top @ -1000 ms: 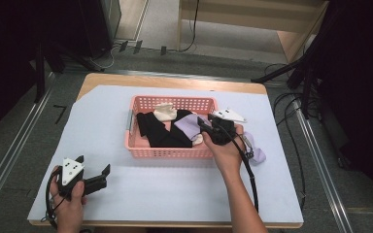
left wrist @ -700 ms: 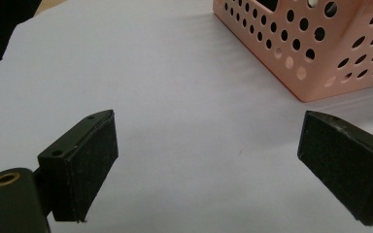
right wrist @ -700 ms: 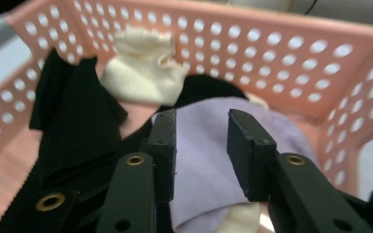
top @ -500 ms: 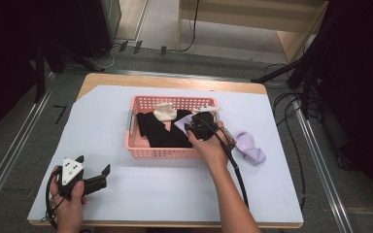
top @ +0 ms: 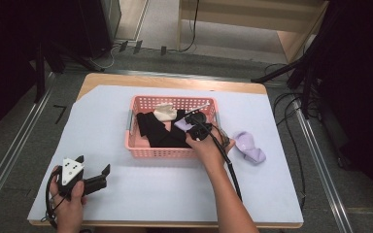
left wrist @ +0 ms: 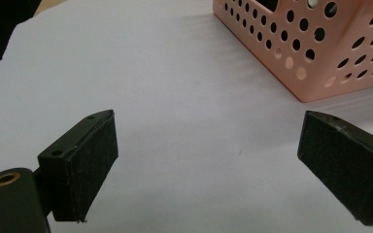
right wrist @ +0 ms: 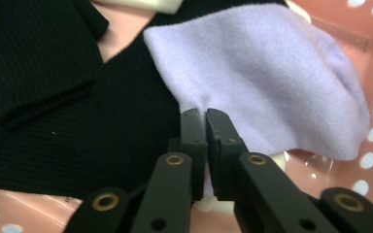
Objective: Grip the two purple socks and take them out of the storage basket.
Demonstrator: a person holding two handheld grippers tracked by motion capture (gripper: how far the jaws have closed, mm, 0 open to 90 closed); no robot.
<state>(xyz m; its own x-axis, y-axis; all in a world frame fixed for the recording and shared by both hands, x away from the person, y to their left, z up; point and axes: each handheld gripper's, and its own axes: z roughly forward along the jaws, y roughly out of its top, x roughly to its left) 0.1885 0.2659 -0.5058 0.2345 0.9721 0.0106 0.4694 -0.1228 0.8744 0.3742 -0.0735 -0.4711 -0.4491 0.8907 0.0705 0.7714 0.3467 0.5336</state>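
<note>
Reaching further into the pink basket (top: 141, 151), the right tool (right wrist: 205, 116) now pinches the edge of a lilac sock (right wrist: 267, 77) lying on black socks (right wrist: 77, 131). One lilac sock (top: 249, 148) already lies on the bench (top: 175, 189) beside the basket; several remain inside. The left tool (left wrist: 206, 162) rests apart, empty.

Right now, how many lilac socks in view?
2. One sock in basket, pinched by the right gripper, lying on black cloth. One sock on table, right of the basket. More may hide under the cloth.
</note>
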